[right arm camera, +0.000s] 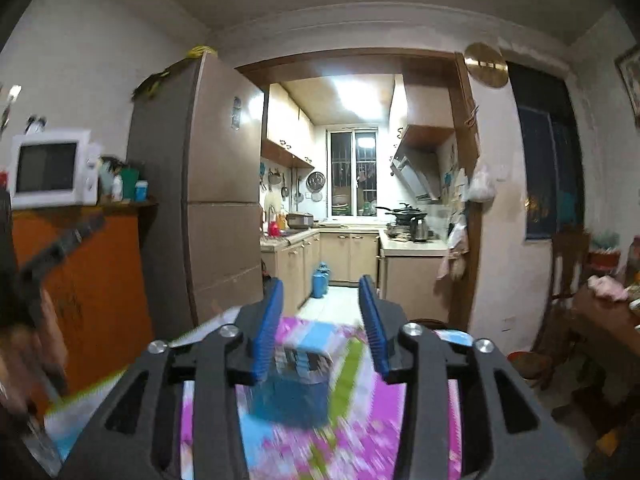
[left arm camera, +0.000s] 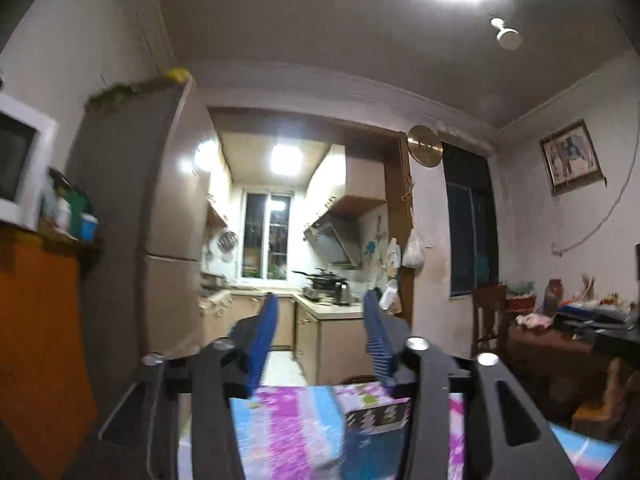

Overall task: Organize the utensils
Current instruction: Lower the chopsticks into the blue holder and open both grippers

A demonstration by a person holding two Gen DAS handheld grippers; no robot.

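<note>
My left gripper is open and empty, raised and pointing toward the kitchen doorway. My right gripper is also open and empty, raised above the table. Below both lies a table with a purple, blue and white patterned cloth, which also shows in the right wrist view. A blue box-like container stands on the cloth under the right gripper, blurred; it shows in the left wrist view too. No utensils can be made out.
A tall fridge stands left of the kitchen doorway. An orange cabinet carries a white microwave. A cluttered dark wooden table and chair stand at the right. The other gripper's dark arm shows at far left.
</note>
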